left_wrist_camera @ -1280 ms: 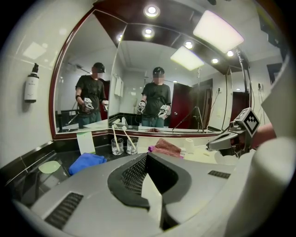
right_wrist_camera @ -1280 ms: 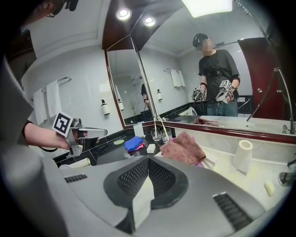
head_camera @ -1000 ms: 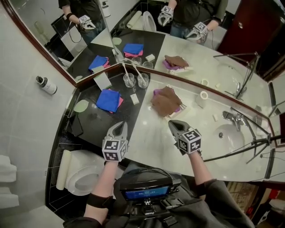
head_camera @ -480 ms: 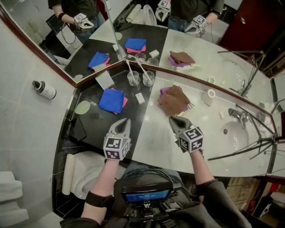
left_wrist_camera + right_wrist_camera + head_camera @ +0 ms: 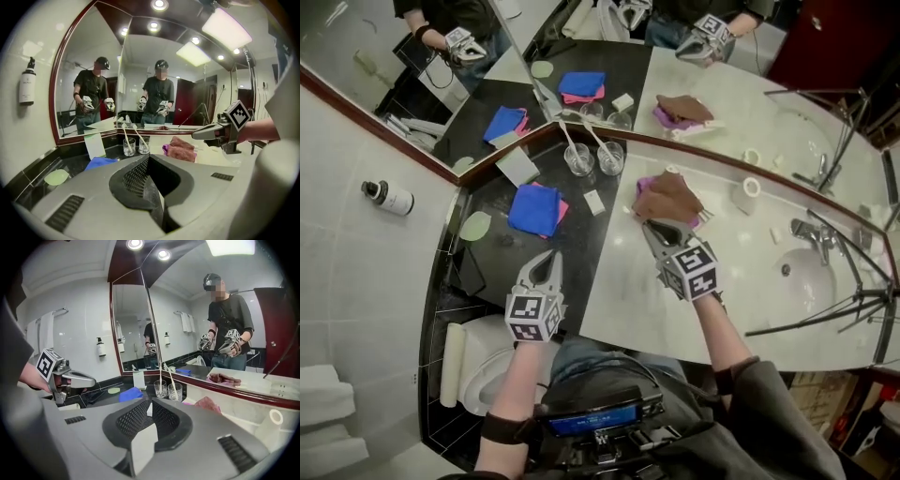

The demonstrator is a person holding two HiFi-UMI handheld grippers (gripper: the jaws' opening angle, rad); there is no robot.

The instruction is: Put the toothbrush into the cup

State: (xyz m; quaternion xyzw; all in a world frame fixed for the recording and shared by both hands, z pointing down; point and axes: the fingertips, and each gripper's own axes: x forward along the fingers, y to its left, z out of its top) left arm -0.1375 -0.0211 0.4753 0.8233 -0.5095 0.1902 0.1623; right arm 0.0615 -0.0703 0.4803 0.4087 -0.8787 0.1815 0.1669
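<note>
Snagging the brown cloth (image 5: 667, 197) looks like the likeliest slip. It lies on the tabletop (image 5: 750, 281) right at the tips of the right gripper (image 5: 650, 228). That gripper's fingers have just been opening to a narrow gap with nothing between them, so a push forward could drag the cloth along or bunch it up. Beyond that cloth, and to the left of those fingers, stand the cups (image 5: 577, 159). Both are clear glass and look light. A careless reach could knock one over, the more so because each toothbrush (image 5: 568, 141) leans tall out of its cup and would lever it over if bumped. The left gripper (image 5: 549, 257) has its fingers pressed together and empty, with the blue cloth (image 5: 532, 206) just ahead of them. Closed like that, it could nudge things but not catch them.

Counted, leaving out the mirror's reflections:
- one tabletop
- two cloth piles, brown over purple and blue over pink
- two grippers
- two cups
- two toothbrushes, one already standing in each cup, well ahead of both pairs of fingers
- one small white block (image 5: 594, 202) between the cloth piles
</note>
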